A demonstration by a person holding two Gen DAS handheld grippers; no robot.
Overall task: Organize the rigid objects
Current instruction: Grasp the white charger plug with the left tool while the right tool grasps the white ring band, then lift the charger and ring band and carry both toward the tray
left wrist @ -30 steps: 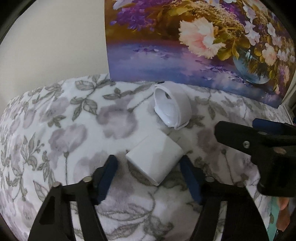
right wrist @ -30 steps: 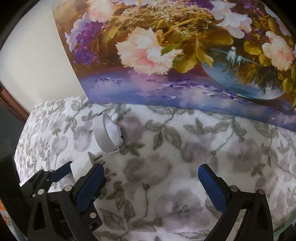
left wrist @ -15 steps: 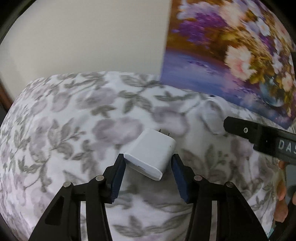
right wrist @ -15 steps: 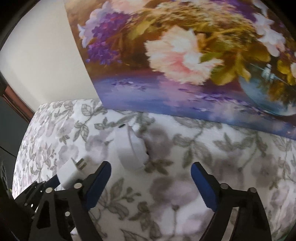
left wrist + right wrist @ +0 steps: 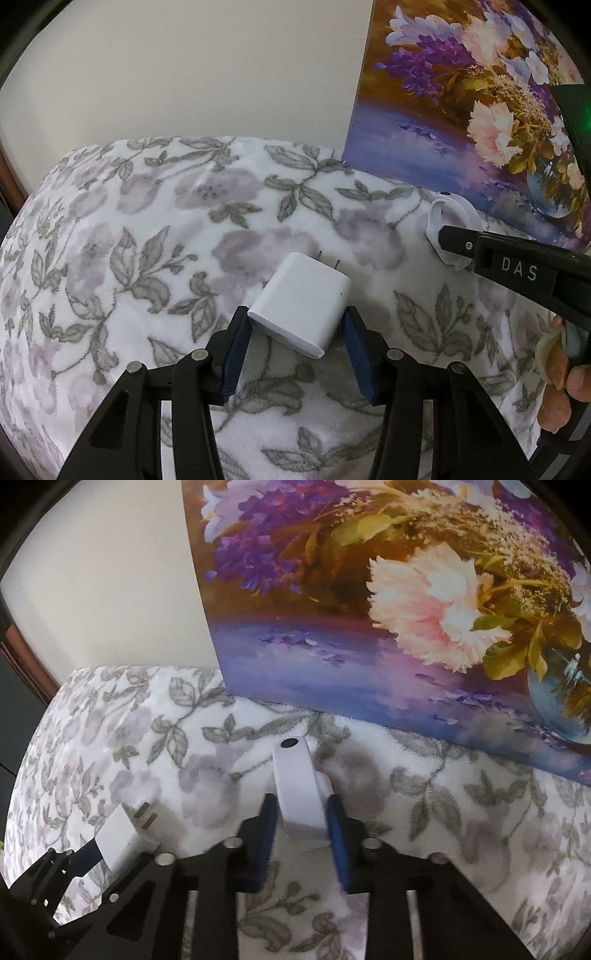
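Left gripper [image 5: 297, 332] first, from its own camera: blue pads pinch the near end of the white charger [image 5: 301, 299], two prongs pointing far, above the floral blanket [image 5: 147, 229]. At right, the right gripper [image 5: 448, 240] crosses in, hiding the white ring-shaped device's [image 5: 448, 210] near side; a hand [image 5: 557, 373] is cut off at the edge.

Over to the right wrist view: the right gripper's jaws have just been closing and now clamp the white band on edge, a dark dot on its far end. Its near end is hidden between the pads. The flower painting [image 5: 388, 602] stands just behind.
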